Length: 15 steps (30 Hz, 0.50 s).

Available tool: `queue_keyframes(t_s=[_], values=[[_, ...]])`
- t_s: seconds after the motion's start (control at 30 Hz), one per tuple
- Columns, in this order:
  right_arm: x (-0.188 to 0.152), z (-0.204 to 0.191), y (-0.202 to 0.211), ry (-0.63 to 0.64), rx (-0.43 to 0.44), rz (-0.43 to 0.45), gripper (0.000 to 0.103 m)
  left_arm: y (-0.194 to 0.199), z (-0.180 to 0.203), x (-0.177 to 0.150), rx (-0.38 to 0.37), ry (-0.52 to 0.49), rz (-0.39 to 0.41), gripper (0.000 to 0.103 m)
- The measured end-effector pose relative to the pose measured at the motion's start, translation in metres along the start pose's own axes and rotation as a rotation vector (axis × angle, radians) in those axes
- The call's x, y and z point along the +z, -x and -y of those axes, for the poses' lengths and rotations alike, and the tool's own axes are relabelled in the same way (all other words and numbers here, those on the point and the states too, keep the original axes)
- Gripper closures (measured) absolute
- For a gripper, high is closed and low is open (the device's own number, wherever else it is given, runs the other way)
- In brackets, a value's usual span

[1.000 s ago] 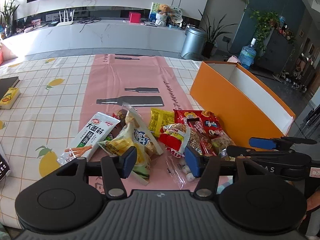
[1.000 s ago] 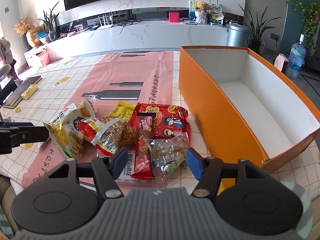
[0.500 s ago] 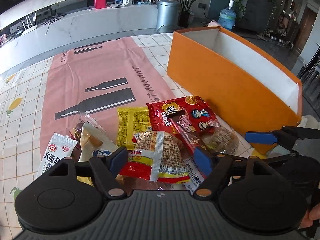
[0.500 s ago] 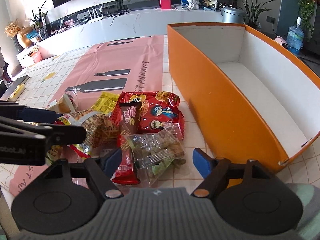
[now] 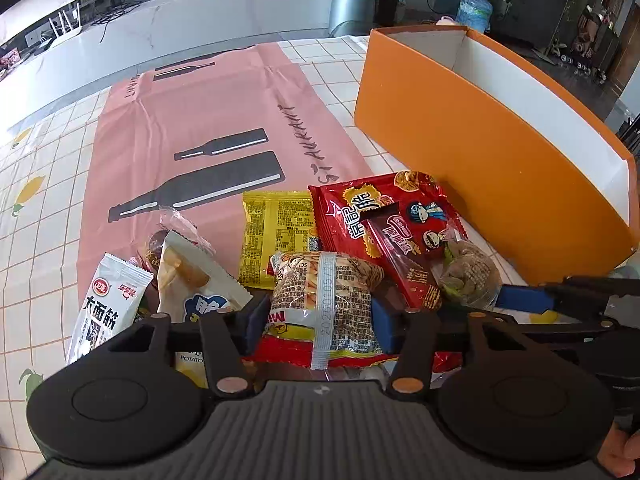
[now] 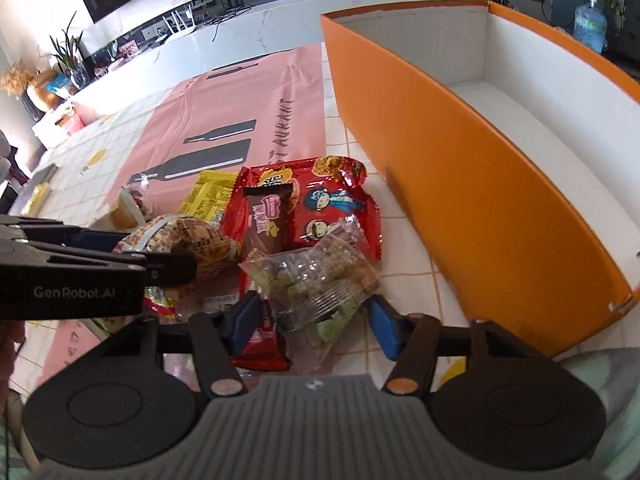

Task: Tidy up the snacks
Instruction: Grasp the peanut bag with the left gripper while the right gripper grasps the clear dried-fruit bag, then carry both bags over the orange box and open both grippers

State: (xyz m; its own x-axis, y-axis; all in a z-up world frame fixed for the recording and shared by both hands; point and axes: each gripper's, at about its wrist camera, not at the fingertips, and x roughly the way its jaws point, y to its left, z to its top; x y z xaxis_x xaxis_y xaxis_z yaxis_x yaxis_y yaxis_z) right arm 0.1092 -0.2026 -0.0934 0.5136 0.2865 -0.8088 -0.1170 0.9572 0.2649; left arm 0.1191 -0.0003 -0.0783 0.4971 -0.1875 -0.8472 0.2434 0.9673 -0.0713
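A pile of snack packets lies on the pink mat beside an open orange box (image 5: 472, 148), which also shows in the right wrist view (image 6: 472, 184). My left gripper (image 5: 318, 316) is open, its blue pads on either side of a puffy red-and-brown snack bag (image 5: 324, 300). My right gripper (image 6: 310, 320) is open around a clear bag of green candies (image 6: 320, 280). A big red packet (image 6: 332, 200), a brown bar (image 6: 266, 220) and a yellow packet (image 5: 276, 232) lie behind. The orange box looks empty.
A white packet (image 5: 108, 304) and a chips bag (image 5: 192, 284) lie left of the pile. The pink mat (image 5: 192, 120) with bottle prints covers the tiled tablecloth. A counter, a bin and plants stand beyond the table.
Both grippers have moved forward and down into the pile. The left one now straddles the red-and-brown bag; the right one straddles the clear candy bag. Both jaws stay open.
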Motion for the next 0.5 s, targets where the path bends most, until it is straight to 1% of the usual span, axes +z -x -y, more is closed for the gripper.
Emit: queue_keyframes(t_s=[0.03,0.07,0.17,0.27,0.3,0.4,0.5], values=[[0.0,0.001,0.001,-0.004,0.007,-0.002,0.059,0.003,0.0,-0.001,0.005,0.012,0.011,0.045],[0.001,0.001,0.002,-0.004,0.012,0.001,0.066,0.006,0.0,-0.004,0.008,0.032,0.025,0.046],[0.0,0.001,0.004,-0.002,0.025,0.003,0.073,0.016,-0.005,-0.013,-0.002,0.106,0.07,0.048],[-0.003,-0.001,0.006,0.009,0.025,0.021,0.076,0.022,-0.006,-0.021,-0.001,0.157,0.111,0.05],[-0.004,-0.003,0.008,0.019,0.021,0.031,0.078,0.024,-0.005,-0.022,-0.001,0.162,0.121,0.05],[-0.007,-0.008,0.014,0.057,0.02,0.054,0.079,0.034,-0.001,-0.023,0.003,0.159,0.135,0.05],[-0.006,-0.009,0.022,0.069,0.032,0.066,0.08,0.049,0.002,-0.022,0.016,0.172,0.168,0.051]])
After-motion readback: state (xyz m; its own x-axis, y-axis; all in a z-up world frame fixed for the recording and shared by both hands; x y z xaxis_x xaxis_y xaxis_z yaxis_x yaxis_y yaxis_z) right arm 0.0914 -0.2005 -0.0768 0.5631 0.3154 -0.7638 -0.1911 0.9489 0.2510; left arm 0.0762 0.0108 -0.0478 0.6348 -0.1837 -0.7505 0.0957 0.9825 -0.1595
